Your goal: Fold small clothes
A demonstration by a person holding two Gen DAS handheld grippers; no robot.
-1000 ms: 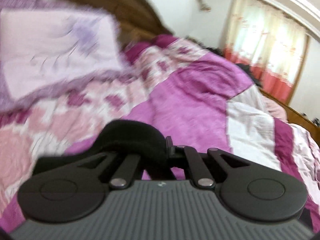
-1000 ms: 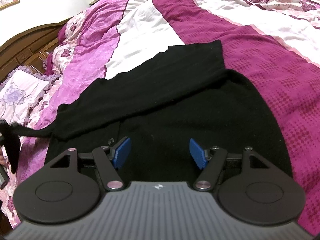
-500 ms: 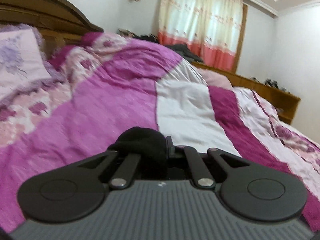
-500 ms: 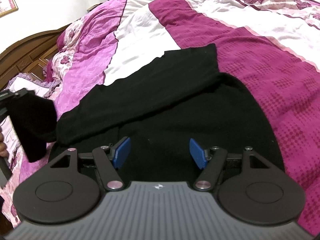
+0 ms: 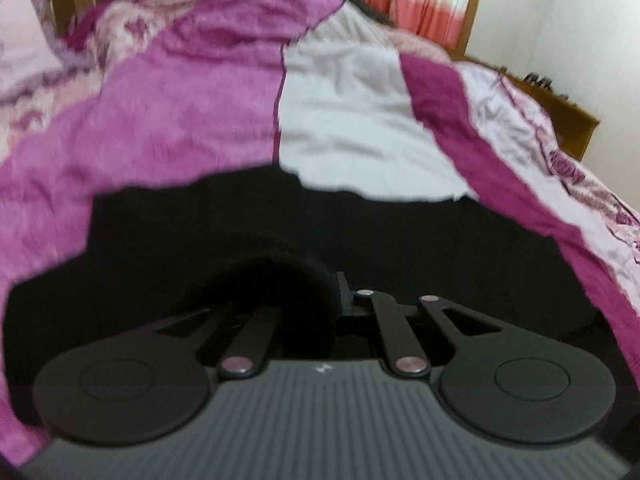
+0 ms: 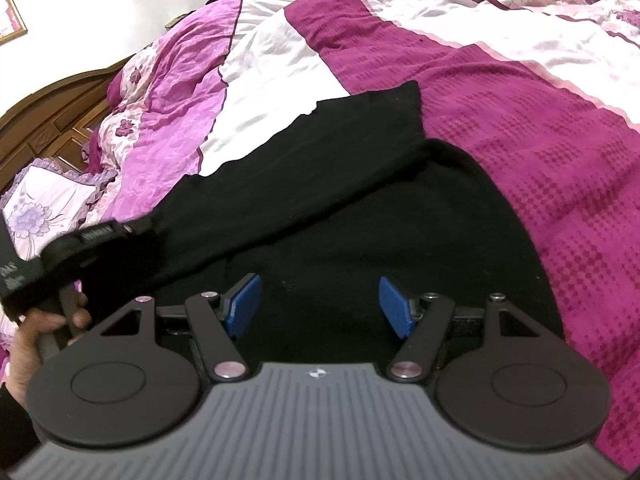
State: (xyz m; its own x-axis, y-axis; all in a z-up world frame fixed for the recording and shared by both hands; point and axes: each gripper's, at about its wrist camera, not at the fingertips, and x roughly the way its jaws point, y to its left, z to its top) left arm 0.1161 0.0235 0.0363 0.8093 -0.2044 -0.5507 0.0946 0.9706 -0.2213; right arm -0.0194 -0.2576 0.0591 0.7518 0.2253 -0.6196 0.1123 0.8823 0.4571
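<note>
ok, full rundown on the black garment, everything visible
The black garment is a plain, matte, knit-looking piece lying mostly flat on the magenta, pink and white quilt. One long flap or sleeve is folded diagonally across its body, ending in a squared edge. The left tongs are shut on a bunched fold near its left edge, lifted slightly. The right tongs hang open over its near portion; contact cannot be told.
</note>
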